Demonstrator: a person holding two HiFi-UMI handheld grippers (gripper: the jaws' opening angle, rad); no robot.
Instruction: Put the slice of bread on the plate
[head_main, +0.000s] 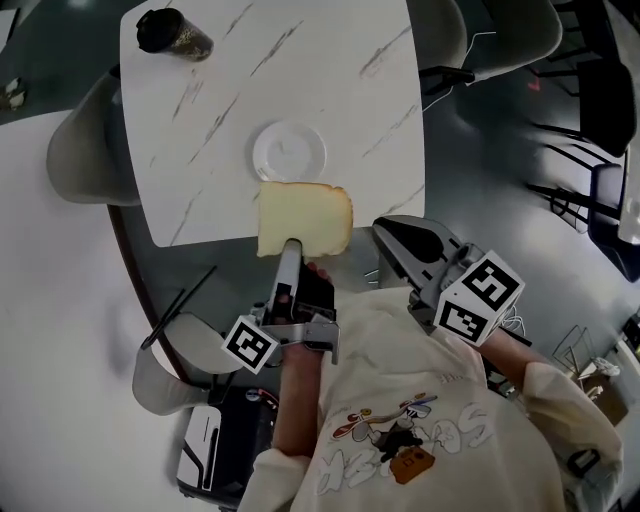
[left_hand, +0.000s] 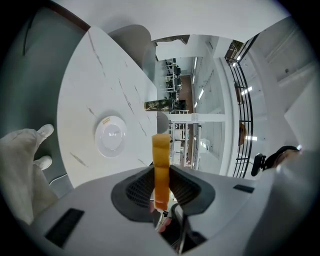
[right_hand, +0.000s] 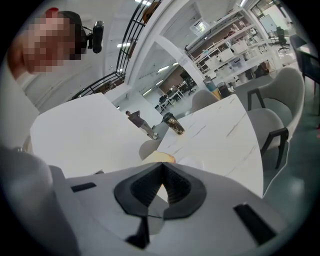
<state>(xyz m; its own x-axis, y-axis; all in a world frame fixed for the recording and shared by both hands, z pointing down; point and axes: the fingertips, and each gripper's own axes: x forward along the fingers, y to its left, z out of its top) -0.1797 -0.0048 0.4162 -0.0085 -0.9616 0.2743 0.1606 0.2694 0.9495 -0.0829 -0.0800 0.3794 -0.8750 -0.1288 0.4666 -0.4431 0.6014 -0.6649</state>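
A pale yellow slice of bread (head_main: 305, 217) hangs flat over the near edge of the white marble table (head_main: 340, 70). My left gripper (head_main: 290, 246) is shut on its near edge. In the left gripper view the slice (left_hand: 161, 155) shows edge-on, pinched between the pads of the left gripper (left_hand: 161, 175). The small white plate (head_main: 289, 151) lies on the table just beyond the bread, also seen as the plate (left_hand: 110, 136). My right gripper (head_main: 386, 230) hovers off the table to the right of the slice, shut with nothing in it. The right gripper (right_hand: 162, 169) sees the bread (right_hand: 159, 158) just past its tips.
A dark patterned cup (head_main: 172, 33) stands at the table's far left corner. Grey chairs sit at the left (head_main: 85, 150), far right (head_main: 510, 35) and near left (head_main: 165, 370). A dark metal railing (head_main: 590, 170) runs along the right.
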